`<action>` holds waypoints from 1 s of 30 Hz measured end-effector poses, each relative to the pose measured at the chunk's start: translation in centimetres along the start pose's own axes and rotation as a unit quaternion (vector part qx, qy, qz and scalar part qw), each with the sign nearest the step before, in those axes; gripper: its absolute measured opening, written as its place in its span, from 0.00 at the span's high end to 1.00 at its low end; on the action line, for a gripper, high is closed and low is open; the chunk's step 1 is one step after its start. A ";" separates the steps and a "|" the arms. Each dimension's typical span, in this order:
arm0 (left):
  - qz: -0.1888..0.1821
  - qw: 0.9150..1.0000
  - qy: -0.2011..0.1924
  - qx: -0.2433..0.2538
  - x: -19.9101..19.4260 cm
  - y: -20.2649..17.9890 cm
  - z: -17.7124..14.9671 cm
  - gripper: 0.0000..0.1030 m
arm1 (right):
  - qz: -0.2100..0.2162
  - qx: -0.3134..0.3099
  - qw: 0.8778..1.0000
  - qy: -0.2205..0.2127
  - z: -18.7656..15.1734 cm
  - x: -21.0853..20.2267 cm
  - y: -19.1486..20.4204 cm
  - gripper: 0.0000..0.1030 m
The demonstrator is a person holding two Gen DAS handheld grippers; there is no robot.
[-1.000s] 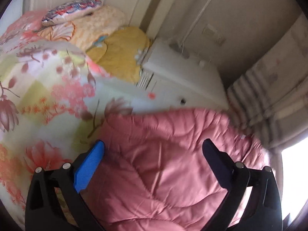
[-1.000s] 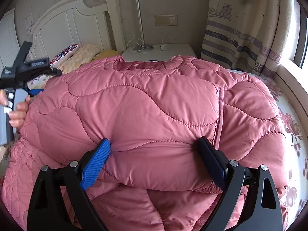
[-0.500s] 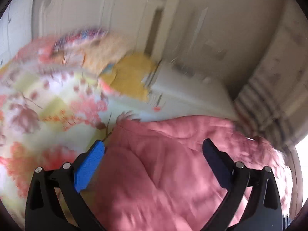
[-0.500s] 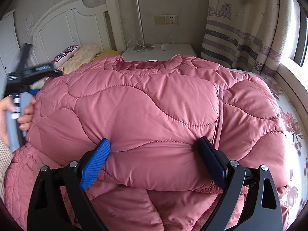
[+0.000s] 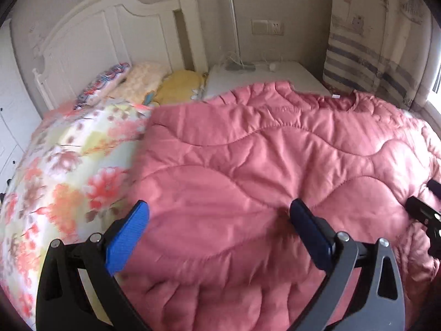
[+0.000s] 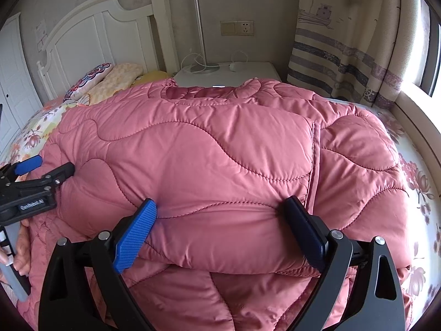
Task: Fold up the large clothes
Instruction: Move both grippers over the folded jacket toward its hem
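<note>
At bed's left edge: floral quilt (image 5: 63, 165) blurred; left gripper (image 5: 217, 220) spread, swung round onto pink jacket (image 6: 220, 165); right gripper (image 6: 220, 215) spread, straddling fold, unmoved.

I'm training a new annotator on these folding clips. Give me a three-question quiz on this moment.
1. True or false: the right gripper has its jaws open, pressed against a folded bulge of the pink coat.
2. Which stands on the nightstand? A) a lamp B) a kettle C) a stack of books
3. Fill in: the left gripper, jaws open, sits over the coat next to the ______-print bedding.

Key: 1 true; 2 A, the lamp; 3 floral.
</note>
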State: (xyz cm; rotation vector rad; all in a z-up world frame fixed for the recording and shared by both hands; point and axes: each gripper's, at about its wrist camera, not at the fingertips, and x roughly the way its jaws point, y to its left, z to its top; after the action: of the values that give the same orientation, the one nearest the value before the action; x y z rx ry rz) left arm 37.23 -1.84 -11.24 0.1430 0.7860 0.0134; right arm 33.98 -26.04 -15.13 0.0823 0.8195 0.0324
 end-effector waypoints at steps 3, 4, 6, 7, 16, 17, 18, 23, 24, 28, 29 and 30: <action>0.000 0.999 -0.033 0.012 -3.2 0.8 -1.8 0.02 | 0.018 0.029 0.999 0.009 -0.1 -1.9 -0.9 0.12; 0.002 0.999 -0.031 0.020 -3.6 0.8 -2.6 0.02 | 0.029 0.040 0.999 -0.003 -0.2 -3.2 -1.4 0.12; 0.003 0.999 -0.012 0.030 -3.3 1.1 -4.2 0.02 | 0.003 0.045 0.999 -0.018 -0.6 -4.8 -2.3 0.11; 0.004 1.000 -0.001 0.031 -2.6 1.1 -4.8 0.02 | -0.025 0.042 0.999 -0.018 -1.0 -5.0 -2.9 0.11; -0.016 0.999 0.040 -0.031 -2.3 3.5 -5.4 0.02 | -0.079 0.036 0.996 0.025 -2.7 -2.9 -3.6 0.05; -0.026 0.999 0.025 -0.023 -3.6 3.1 -5.6 0.02 | -0.082 0.042 0.996 0.020 -2.7 -3.6 -3.3 0.05; -0.036 0.999 0.018 -0.017 -4.2 2.7 -5.8 0.02 | -0.072 0.045 0.996 0.013 -2.8 -4.3 -2.9 0.05; -0.054 0.996 0.044 0.046 -3.6 -1.2 -7.3 0.02 | -0.024 -0.055 0.998 0.023 -4.8 -5.0 2.1 0.05; -0.052 0.997 0.044 0.048 -3.5 -1.4 -7.3 0.02 | -0.027 -0.087 0.995 0.049 -5.8 -3.5 3.2 0.05; -0.076 0.995 0.056 0.022 -3.0 -0.6 -7.2 0.02 | -0.013 -0.068 0.996 0.059 -5.6 -2.9 2.8 0.04; -0.079 0.995 0.056 0.017 -3.1 -0.3 -7.2 0.02 | -0.007 -0.062 0.996 0.061 -5.6 -2.9 2.6 0.04; -0.072 0.996 0.051 0.014 -3.0 0.6 -6.8 0.02 | -0.005 -0.060 0.996 0.061 -5.6 -3.0 2.4 0.05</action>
State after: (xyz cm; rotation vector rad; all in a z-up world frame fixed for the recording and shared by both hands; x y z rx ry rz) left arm 30.37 -0.65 -13.76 0.1123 0.8972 -0.1269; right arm 27.85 -23.46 -16.56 -0.0375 0.9378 0.0783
